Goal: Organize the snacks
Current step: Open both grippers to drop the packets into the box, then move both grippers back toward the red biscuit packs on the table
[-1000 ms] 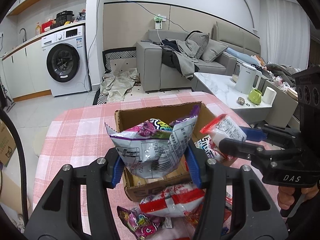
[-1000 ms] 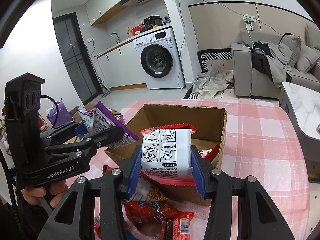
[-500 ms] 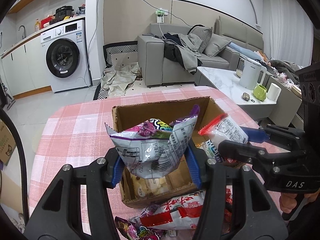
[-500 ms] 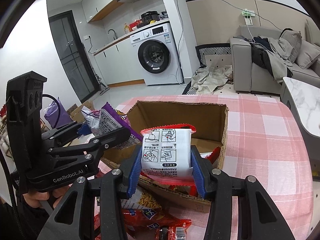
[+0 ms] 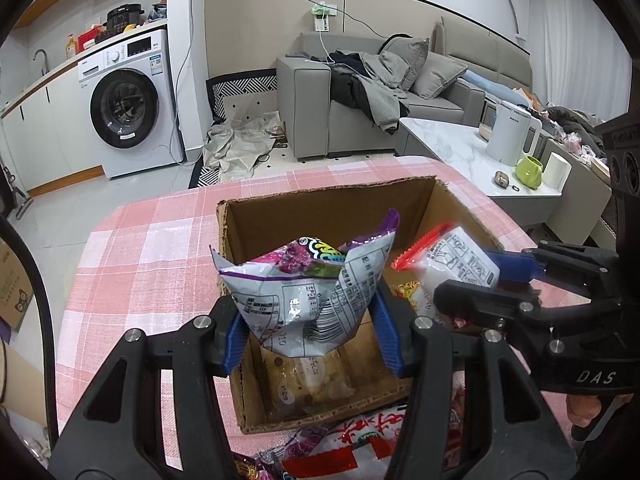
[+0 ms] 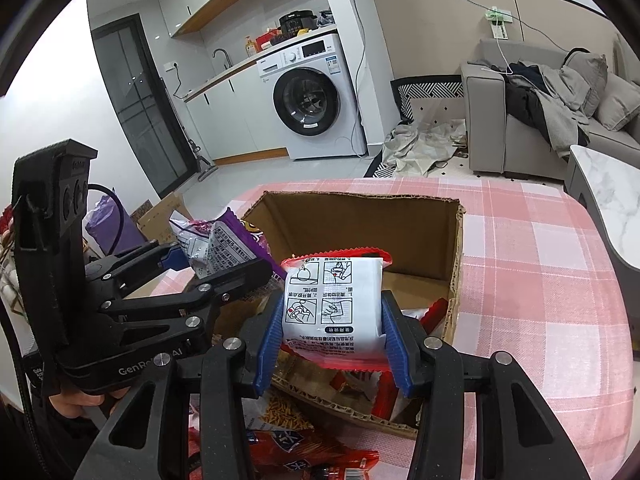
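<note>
Left wrist view: my left gripper (image 5: 310, 330) has its blue pads pinching a crumpled silver-and-purple snack bag (image 5: 308, 292), which I hold above the open cardboard box (image 5: 332, 216). Below it, on the box floor, lies a clear packet of pale snacks (image 5: 308, 376). To the right, my right gripper (image 5: 476, 280) clamps a white packet with a red sealed edge (image 5: 452, 256) over the same box. The right wrist view shows that packet (image 6: 334, 306) squeezed between both blue pads, printed with instruction drawings, its red edge hanging under the fingers, just above the box's near wall. My left gripper (image 6: 208, 268) sits at the left there with its purple bag (image 6: 224, 244) by the box's left corner. More packets lie on the pink checked tablecloth (image 6: 532, 280) in front of the box, among them a red bag (image 6: 296, 456) and a packet of thin sticks (image 6: 280, 412). Beyond the table stand a washing machine (image 6: 312, 104) and a grey sofa (image 6: 532, 116).
</note>
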Action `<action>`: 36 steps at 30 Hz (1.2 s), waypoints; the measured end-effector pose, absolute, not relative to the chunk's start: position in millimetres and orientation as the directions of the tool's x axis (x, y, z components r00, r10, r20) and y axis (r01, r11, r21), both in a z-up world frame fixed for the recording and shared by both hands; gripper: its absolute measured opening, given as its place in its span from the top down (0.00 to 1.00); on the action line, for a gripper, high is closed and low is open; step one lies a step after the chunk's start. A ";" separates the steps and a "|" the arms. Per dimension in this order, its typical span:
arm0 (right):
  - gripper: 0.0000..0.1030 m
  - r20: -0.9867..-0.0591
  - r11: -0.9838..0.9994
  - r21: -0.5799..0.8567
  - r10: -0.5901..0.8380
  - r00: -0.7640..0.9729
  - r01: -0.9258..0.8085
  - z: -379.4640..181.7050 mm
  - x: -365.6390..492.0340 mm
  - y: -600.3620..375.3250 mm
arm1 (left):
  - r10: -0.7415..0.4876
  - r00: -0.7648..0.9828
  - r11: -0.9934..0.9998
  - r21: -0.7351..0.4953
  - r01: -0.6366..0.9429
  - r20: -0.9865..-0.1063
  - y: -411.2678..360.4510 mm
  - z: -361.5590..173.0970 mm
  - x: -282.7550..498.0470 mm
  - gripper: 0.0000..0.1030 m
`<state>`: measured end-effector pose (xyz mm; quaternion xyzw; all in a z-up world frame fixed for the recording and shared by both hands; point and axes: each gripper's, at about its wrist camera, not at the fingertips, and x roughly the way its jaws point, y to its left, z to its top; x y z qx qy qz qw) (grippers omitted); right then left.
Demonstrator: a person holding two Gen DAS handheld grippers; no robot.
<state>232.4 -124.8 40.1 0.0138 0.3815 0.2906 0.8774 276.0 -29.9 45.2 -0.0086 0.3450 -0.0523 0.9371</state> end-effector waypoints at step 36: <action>0.01 -0.616 0.844 0.289 0.525 0.588 -0.451 54.9 196.1 -174.5 | -0.084 0.781 0.996 -0.035 0.080 -0.619 -42.8 50.8 223.9 0.01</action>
